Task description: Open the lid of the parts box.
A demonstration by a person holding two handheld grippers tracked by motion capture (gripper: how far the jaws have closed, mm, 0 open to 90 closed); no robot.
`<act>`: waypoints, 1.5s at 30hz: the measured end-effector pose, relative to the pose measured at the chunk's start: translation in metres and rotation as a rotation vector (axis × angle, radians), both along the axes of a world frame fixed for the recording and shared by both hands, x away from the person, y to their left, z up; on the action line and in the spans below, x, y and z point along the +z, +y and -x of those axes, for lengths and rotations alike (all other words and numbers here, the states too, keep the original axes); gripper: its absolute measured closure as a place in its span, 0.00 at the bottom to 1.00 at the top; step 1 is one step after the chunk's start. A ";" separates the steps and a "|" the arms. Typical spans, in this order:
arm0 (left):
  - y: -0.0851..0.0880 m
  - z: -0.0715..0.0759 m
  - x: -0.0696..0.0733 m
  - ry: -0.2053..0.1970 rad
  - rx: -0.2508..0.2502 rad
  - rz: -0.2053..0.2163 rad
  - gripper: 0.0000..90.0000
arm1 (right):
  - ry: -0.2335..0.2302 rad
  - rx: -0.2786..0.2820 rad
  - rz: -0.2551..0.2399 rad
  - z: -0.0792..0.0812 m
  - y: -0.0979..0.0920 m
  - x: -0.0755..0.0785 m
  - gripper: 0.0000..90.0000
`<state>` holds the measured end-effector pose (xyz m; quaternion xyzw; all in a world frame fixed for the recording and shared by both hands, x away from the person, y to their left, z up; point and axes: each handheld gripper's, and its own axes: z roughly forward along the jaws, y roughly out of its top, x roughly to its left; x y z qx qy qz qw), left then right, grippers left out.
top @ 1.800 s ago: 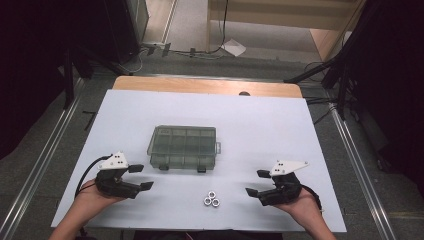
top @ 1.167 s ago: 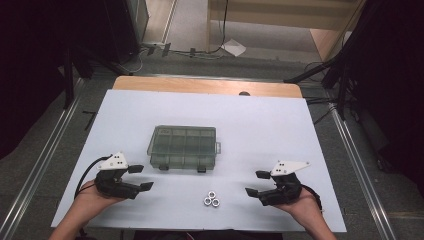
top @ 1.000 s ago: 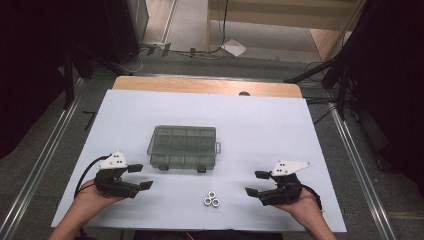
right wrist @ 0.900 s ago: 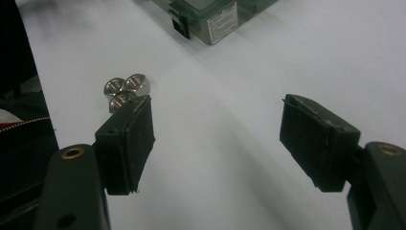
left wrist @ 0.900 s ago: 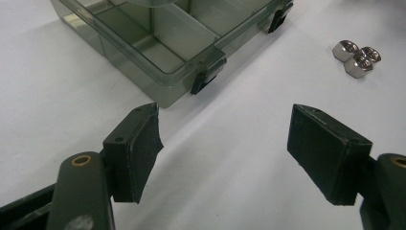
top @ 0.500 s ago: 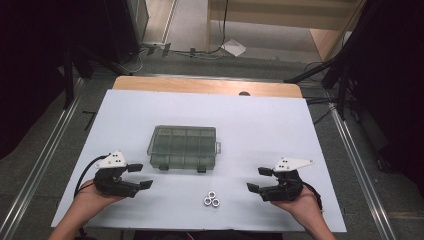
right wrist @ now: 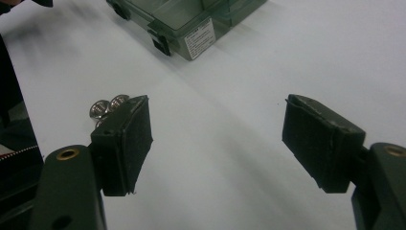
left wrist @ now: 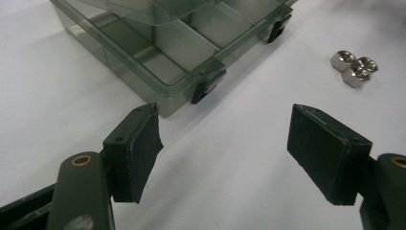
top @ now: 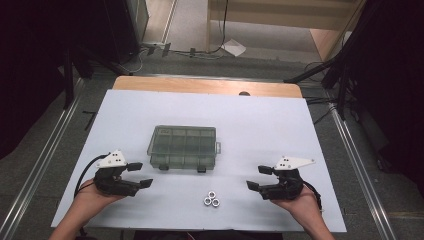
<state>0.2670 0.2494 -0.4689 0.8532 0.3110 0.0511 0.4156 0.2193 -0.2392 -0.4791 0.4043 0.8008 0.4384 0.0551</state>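
A white sheet (top: 260, 120) is spread over the table (top: 200, 85), whose wooden edge is seen at the upper middle of the frame. A white paper (top: 234, 48) and cables (top: 165, 50) are seen on the floor (top: 190, 20) at the top. Metal rails (top: 45, 165) are seen along both sides.

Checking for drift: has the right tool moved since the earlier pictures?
Yes, slightly: the right tool has edged away from the nuts, toward the table's right edge.

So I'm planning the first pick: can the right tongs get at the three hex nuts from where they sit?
Probably yes: the right tongs are open, and only bare white tabletop lies between them and the hex nuts.
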 end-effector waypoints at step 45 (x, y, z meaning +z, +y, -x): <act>0.001 -0.004 0.003 0.034 0.044 0.045 0.30 | -0.040 0.028 0.021 -0.031 0.050 0.005 0.35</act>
